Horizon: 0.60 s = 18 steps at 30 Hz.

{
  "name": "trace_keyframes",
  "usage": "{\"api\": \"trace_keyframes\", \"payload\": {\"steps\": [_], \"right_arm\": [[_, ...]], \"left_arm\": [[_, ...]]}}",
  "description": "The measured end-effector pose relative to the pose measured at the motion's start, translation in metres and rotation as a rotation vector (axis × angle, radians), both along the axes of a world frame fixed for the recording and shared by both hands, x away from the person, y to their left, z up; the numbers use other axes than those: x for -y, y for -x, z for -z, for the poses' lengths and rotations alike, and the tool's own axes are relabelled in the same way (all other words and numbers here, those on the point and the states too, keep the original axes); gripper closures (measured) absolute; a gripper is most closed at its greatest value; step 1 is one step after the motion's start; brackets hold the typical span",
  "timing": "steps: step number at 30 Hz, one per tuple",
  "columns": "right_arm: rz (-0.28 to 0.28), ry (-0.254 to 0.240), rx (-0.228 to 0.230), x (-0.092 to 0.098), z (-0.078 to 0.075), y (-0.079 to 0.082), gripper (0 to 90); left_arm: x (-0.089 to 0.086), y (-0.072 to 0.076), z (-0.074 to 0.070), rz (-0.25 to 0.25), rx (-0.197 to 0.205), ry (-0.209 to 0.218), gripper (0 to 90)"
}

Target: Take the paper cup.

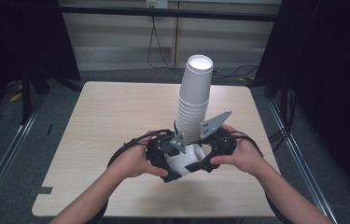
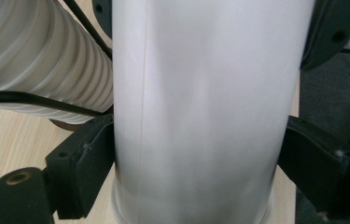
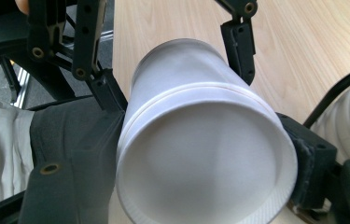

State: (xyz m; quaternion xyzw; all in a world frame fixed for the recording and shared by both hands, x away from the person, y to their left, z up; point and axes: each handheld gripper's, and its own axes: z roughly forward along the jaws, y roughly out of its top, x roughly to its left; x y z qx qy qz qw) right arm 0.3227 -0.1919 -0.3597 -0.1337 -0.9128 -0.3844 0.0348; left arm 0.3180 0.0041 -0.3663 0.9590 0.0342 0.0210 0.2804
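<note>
— Near the bench's (image 1: 116, 116) front edge, where's the cup?

— I see the white paper cup (image 1: 186, 158) lying sideways between both claws, beside the tall cup stack (image 1: 193, 107).

— Claw states?

— My right claw (image 3: 200, 154) clamps its rim end. My left claw (image 2: 196, 154) brackets the cup's wall; I can't tell if its pads press.

Left gripper (image 1: 170, 164) and right gripper (image 1: 200, 161) meeting mid-table, jaws facing, each pair spread wide
</note>
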Motion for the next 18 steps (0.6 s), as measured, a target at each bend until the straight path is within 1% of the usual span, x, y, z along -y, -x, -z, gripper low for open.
{"api": "trace_keyframes", "payload": {"steps": [1, 2, 3, 4, 5, 6, 8, 9, 10, 11, 12, 13, 14, 15, 16, 18], "right_arm": [[0.005, 0.002, -0.003, 0.0, 0.001, 0.0, 24.7], [0.005, 0.002, -0.003, 0.0, 0.001, 0.0, 24.7], [0.002, 0.002, 0.008, 0.003, 0.002, -0.001, 24.6], [0.011, 0.004, 0.007, 0.004, 0.003, -0.001, 24.6], [0.014, 0.003, 0.005, 0.007, 0.003, -0.001, 24.6], [0.014, 0.003, 0.005, 0.007, 0.003, -0.001, 24.6], [0.037, -0.009, 0.001, 0.013, 0.004, -0.001, 24.5], [0.048, -0.028, 0.001, 0.019, 0.004, -0.001, 24.4], [0.048, -0.028, 0.001, 0.019, 0.004, -0.001, 24.4], [0.062, -0.042, -0.003, 0.024, 0.004, -0.001, 24.4], [0.062, -0.042, -0.003, 0.024, 0.004, -0.001, 24.4], [0.077, -0.052, -0.003, 0.027, 0.003, -0.001, 24.3], [0.084, -0.051, 0.006, 0.029, 0.002, -0.001, 24.2], [0.084, -0.051, 0.006, 0.029, 0.002, -0.001, 24.2], [0.099, -0.069, 0.001, 0.033, 0.001, -0.001, 24.2], [0.117, -0.069, 0.009, 0.036, 0.001, -0.001, 24.2]], "left_arm": [[-0.001, 0.0, 0.0, -0.008, -0.001, 0.009, 14.8], [-0.001, 0.0, 0.0, -0.008, -0.001, 0.009, 15.0], [-0.005, -0.001, -0.001, -0.025, 0.005, 0.018, 15.3], [-0.008, -0.002, -0.002, -0.032, -0.001, 0.026, 15.3], [-0.011, -0.003, -0.003, -0.033, 0.0, 0.036, 15.7], [-0.011, -0.003, -0.003, -0.033, 0.0, 0.036, 15.7], [-0.017, -0.004, -0.003, -0.046, -0.005, 0.068, 15.8], [-0.022, -0.005, -0.003, -0.058, 0.0, 0.084, 15.8], [-0.022, -0.005, -0.003, -0.058, 0.0, 0.084, 15.8], [-0.027, -0.007, -0.003, -0.069, -0.011, 0.108, 15.9], [-0.027, -0.007, -0.003, -0.069, -0.011, 0.108, 16.2], [-0.03, -0.008, -0.002, -0.085, -0.034, 0.129, 16.3], [-0.032, -0.008, -0.002, -0.091, -0.033, 0.13, 16.4], [-0.032, -0.008, -0.002, -0.091, -0.033, 0.13, 16.5], [-0.034, -0.008, 0.0, -0.109, -0.044, 0.133, 17.0], [-0.035, -0.008, 0.0, -0.119, -0.042, 0.133, 17.5]]}}
